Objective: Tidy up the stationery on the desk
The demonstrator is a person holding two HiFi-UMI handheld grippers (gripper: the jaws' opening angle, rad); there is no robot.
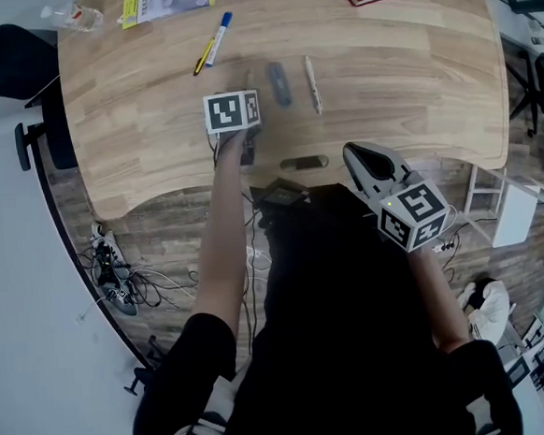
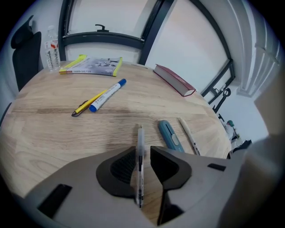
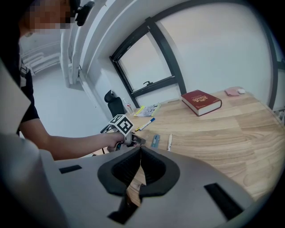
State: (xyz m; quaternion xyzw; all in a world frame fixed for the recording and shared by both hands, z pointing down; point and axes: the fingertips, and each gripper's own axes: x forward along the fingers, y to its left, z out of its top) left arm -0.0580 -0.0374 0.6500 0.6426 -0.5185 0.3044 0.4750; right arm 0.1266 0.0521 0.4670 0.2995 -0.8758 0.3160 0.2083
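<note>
Pen (image 2: 140,136) lies between left gripper's (image 2: 144,153) parted fingers, seemingly not pinched; right gripper's (image 3: 140,151) fingers are closed on nothing.

Stationery lying spread over the desk (image 2: 53,133)

A pen (image 2: 140,136) is lying on the near part of the desk, between the jaws of the left gripper (image 2: 143,153). A cutter (image 2: 170,136) is lying just right of it, and a second pen (image 2: 189,136) right of that. Farther back on the left, a marker (image 2: 107,95) and a third pen (image 2: 90,102) are lying close together. Behind them a booklet (image 2: 91,65) is sitting at the far edge, a bottle (image 2: 51,51) is standing to its left, and a book (image 2: 173,80) is resting at the far right.
</note>
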